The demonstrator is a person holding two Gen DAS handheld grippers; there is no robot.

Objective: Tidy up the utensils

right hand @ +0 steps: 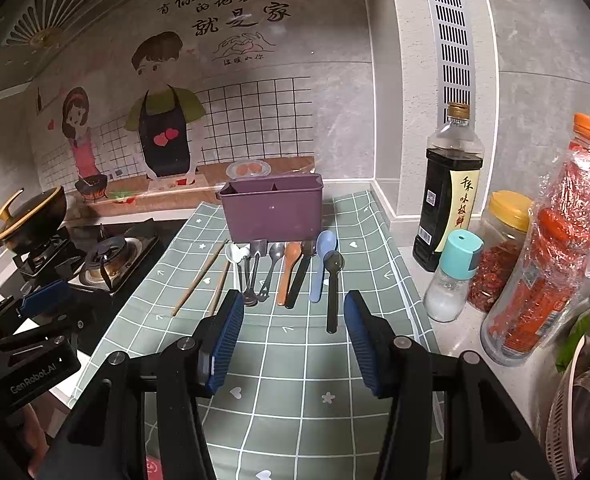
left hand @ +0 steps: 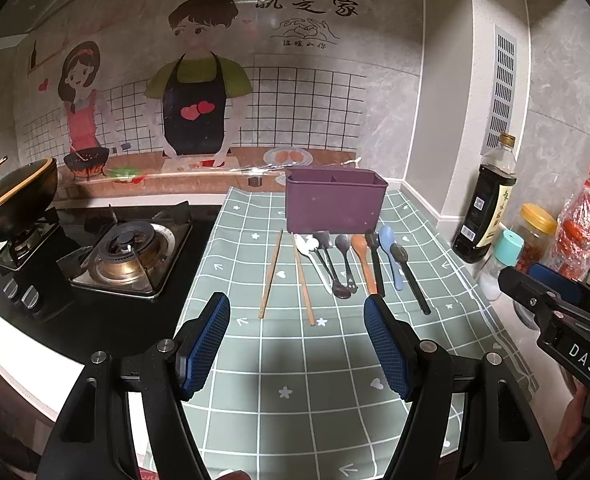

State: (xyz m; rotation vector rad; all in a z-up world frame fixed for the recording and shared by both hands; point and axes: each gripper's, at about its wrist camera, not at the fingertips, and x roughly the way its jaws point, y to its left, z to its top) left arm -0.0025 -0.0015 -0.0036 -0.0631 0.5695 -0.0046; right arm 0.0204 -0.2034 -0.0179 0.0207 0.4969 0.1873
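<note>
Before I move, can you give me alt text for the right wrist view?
The open right gripper hovers over a green checked mat, facing a row of spoons and two chopsticks laid before a purple bin. Condiment bottles stand to the right, a stove to the left.

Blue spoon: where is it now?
In the right wrist view the blue spoon lies on the mat, right of the black spatula, before the purple box.

Matt purple plastic holder (left hand: 335,202), wooden chopsticks (left hand: 271,274), glossy metal spoons (left hand: 345,264).
</note>
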